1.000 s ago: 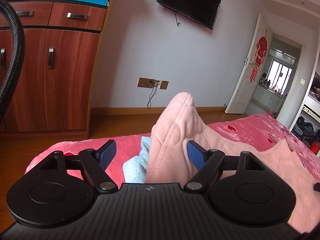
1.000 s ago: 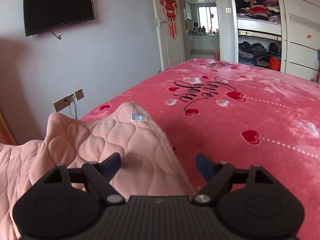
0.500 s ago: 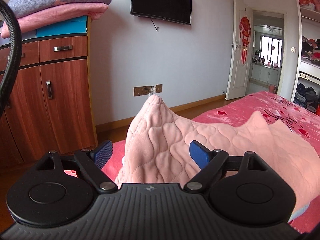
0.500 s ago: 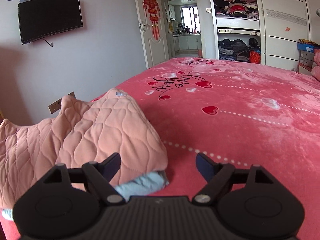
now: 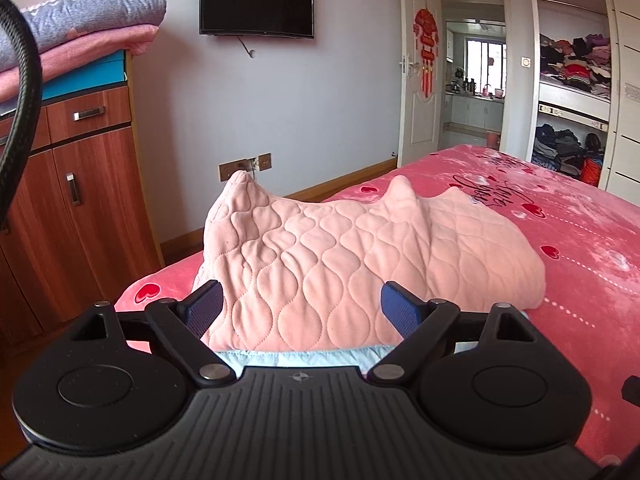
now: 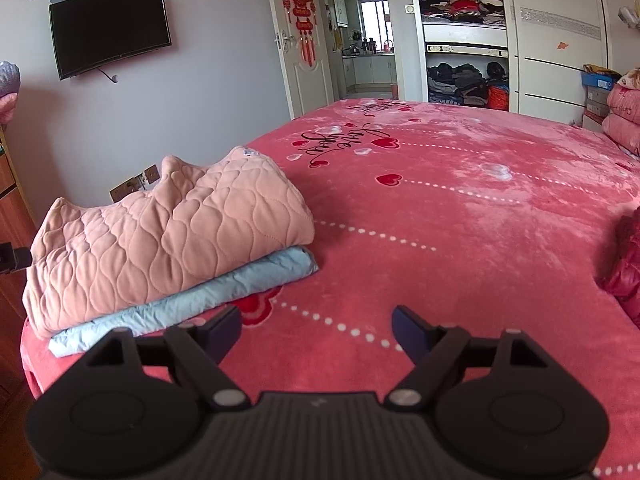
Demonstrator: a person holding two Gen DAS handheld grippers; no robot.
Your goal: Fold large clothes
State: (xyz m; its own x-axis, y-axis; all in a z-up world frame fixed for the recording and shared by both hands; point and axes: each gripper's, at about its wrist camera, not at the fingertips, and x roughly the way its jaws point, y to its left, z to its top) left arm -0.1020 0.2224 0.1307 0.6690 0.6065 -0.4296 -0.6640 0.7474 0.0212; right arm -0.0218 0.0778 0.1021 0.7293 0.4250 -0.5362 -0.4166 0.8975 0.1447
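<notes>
A folded pink quilted garment lies on top of a folded light blue garment near the corner of the bed. Two corners of the pink one stick up at its far edge. My left gripper is open, close in front of the pink garment, with its fingers apart from the cloth. My right gripper is open over the bare bedspread, to the right of the stack and clear of it. Nothing sits between either pair of fingers.
The red heart-print bedspread stretches away to the right. A wooden cabinet with stacked blankets stands left of the bed. A red padded item lies at the bed's right edge. Door and open wardrobe are beyond.
Both grippers have drawn back from the pink garment. It now lies flat and folded on the blue one, wholly in view, where it was held up and bunched before.
</notes>
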